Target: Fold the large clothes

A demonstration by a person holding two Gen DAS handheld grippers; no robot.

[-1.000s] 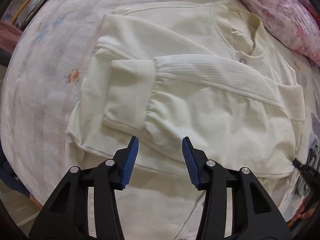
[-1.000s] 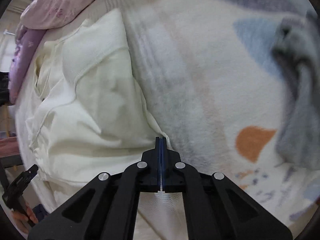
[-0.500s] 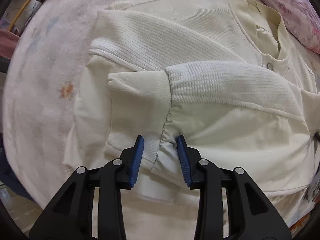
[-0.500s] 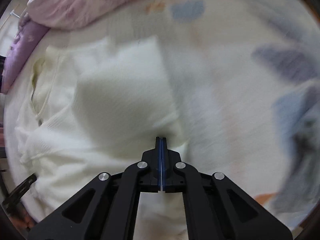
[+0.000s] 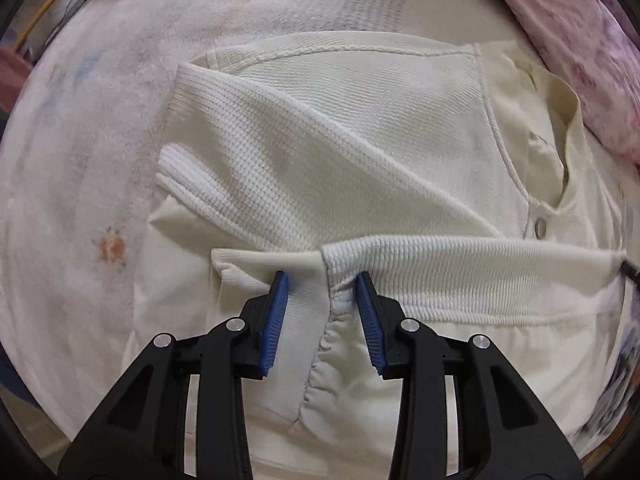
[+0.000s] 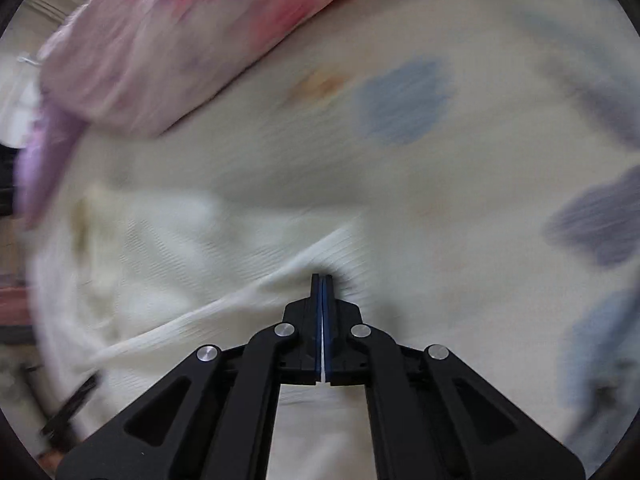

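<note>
A cream sweatshirt (image 5: 360, 152) with ribbed sleeves lies partly folded on the bed. One sleeve crosses its front, and the sleeve cuff (image 5: 304, 316) lies between the blue pads of my left gripper (image 5: 322, 292), which is open and straddles the cuff seam. In the blurred right wrist view my right gripper (image 6: 322, 280) is shut on the sweatshirt's ribbed edge (image 6: 280, 276) and pulls it taut. The right gripper's tip also shows at the right edge of the left wrist view (image 5: 630, 270).
The bed is covered by a pale blanket (image 5: 80, 160) with faded blotches (image 6: 400, 104). A pink floral quilt (image 5: 580, 40) is heaped at the far right; it also fills the top left of the right wrist view (image 6: 160, 52). The bed's edge runs along the left.
My left gripper has moved forward over the hem, and its pads now flank the sleeve cuff. My right gripper, still shut on the sweatshirt, has swung it across toward the quilt.
</note>
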